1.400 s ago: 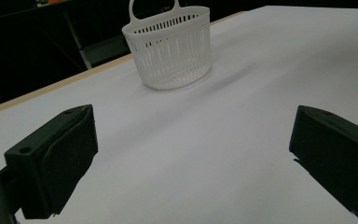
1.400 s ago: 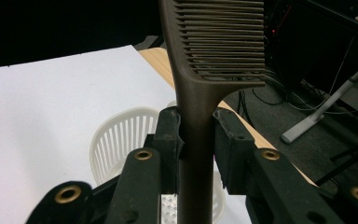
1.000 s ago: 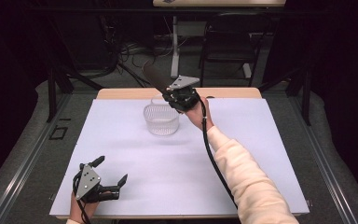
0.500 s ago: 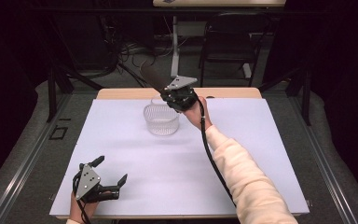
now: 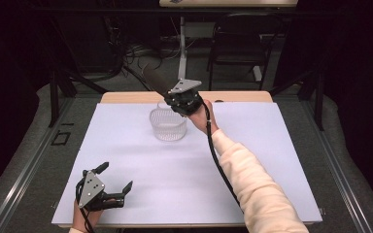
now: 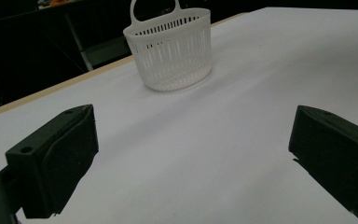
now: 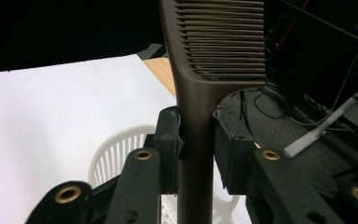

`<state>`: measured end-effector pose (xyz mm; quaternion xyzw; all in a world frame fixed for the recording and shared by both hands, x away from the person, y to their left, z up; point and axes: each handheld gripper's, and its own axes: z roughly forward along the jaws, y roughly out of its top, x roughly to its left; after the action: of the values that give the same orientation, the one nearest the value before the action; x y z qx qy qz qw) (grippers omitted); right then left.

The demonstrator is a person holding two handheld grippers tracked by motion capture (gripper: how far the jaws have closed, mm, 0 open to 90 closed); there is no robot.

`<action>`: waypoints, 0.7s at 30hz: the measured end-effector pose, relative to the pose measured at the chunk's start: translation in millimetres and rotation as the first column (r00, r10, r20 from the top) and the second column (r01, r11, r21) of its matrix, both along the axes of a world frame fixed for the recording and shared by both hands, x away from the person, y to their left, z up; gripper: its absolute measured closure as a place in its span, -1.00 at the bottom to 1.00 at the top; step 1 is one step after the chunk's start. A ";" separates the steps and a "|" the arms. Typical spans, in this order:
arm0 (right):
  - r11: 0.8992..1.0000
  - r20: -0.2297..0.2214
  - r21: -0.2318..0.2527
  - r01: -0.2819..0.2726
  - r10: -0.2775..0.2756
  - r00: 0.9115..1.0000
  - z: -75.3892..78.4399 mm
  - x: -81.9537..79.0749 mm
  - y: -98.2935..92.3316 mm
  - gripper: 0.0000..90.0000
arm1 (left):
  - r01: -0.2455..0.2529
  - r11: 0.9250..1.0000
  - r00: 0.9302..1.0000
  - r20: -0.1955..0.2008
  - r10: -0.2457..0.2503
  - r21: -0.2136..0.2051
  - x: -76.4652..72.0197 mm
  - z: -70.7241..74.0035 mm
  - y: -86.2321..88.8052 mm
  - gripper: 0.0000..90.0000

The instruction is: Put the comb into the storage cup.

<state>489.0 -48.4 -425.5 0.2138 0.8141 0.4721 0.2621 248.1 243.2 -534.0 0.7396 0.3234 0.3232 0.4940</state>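
Right hand-held gripper clamps brown fine-toothed comb above white slotted basket; left hand-held gripper spread wide.

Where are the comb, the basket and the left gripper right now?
comb point(image 7: 195, 140), right gripper view, on its handle between the jaws.
basket point(image 6: 172, 58), left gripper view, on its slatted side wall.
left gripper point(image 5: 115, 176), high view, midway between its open fingertips.

Brown comb raised above white slatted basket

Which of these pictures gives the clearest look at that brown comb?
The right gripper view: the comb stands close up, teeth distinct, handle clamped between the jaws. The high view shows it as a small dark bar above the basket.
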 end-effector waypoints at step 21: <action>0.999 0.003 -0.030 -0.018 0.018 1.000 -10.5 7.4 11.1 0.61 | -0.001 1.000 1.000 0.001 0.001 -0.005 -0.1 0.1 0.8 -0.97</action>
<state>496.4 -37.3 -436.0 0.2016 0.8225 0.4626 0.2624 248.0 244.0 -534.0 0.7381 0.3242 0.3228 0.4959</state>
